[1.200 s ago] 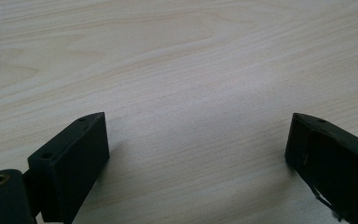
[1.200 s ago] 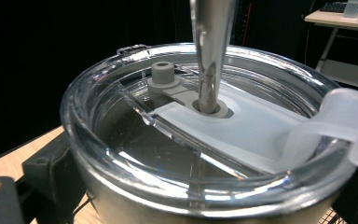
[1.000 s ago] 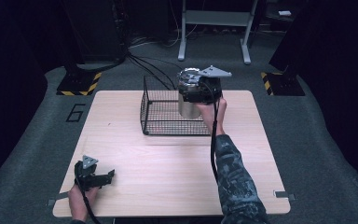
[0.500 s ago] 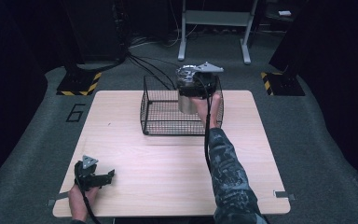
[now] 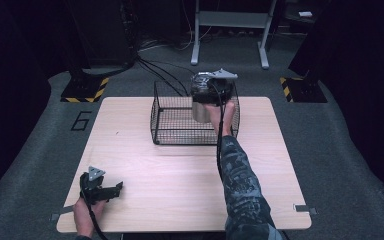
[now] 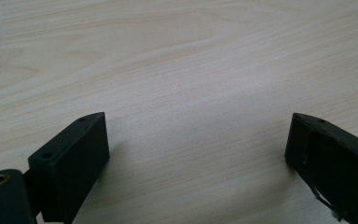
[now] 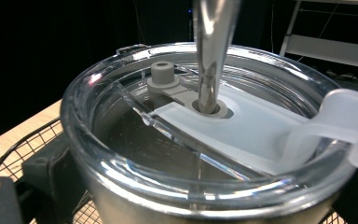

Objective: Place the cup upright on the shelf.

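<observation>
Resting on a pale wooden table [image 5: 180, 165], a wire basket [image 5: 180, 125] faces dark floor.

A number 6 [image 5: 82, 120] marks the grey floor left of the table, yellow-black striped plates [image 5: 85, 90] beyond.

The desk [image 5: 180, 165] is evenly lit from above while the surroundings stay dark; glare streaks the tumbler's clear lid [image 7: 205, 140], whose near rim blurs.
</observation>
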Demonstrator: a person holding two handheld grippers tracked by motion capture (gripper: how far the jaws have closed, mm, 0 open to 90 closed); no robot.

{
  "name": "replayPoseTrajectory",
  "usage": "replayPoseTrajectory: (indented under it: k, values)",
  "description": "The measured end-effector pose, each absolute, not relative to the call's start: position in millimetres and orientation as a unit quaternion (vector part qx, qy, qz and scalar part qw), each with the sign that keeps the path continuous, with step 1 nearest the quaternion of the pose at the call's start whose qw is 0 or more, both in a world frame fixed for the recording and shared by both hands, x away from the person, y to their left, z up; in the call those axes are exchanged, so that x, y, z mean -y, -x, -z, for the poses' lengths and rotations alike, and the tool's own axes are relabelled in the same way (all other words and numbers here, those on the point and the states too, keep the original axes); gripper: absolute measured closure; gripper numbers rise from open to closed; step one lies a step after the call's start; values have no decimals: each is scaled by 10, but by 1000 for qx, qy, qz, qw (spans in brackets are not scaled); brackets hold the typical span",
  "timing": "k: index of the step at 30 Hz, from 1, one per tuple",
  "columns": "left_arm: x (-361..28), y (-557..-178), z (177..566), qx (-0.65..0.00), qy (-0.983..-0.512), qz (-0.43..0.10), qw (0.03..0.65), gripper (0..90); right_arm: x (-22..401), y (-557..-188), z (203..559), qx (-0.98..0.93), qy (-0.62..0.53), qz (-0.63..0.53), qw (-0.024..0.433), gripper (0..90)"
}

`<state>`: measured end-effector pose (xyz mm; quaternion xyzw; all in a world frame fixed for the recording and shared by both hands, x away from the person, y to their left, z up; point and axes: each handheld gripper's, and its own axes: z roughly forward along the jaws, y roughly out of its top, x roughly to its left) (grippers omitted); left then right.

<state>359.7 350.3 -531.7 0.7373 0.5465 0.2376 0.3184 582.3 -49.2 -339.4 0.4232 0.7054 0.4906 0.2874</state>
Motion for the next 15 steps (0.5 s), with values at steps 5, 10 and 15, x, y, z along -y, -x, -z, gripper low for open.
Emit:
replayPoseTrajectory:
  k: [5, 10, 15]
  values:
    - [-3503, -3597, 5317, -547, -737, -238, 318, 62, 466, -5881, 3448, -704, -431, -487, 286, 35]
    - [-3503, -3597, 5317, -546, -737, -238, 318, 63, 437, -5919, 3512, -705, -435, -483, 283, 35]
    - [-3502, -3597, 5317, -547, -737, -237, 319, 63, 393, -5960, 3608, -712, -434, -476, 279, 35]
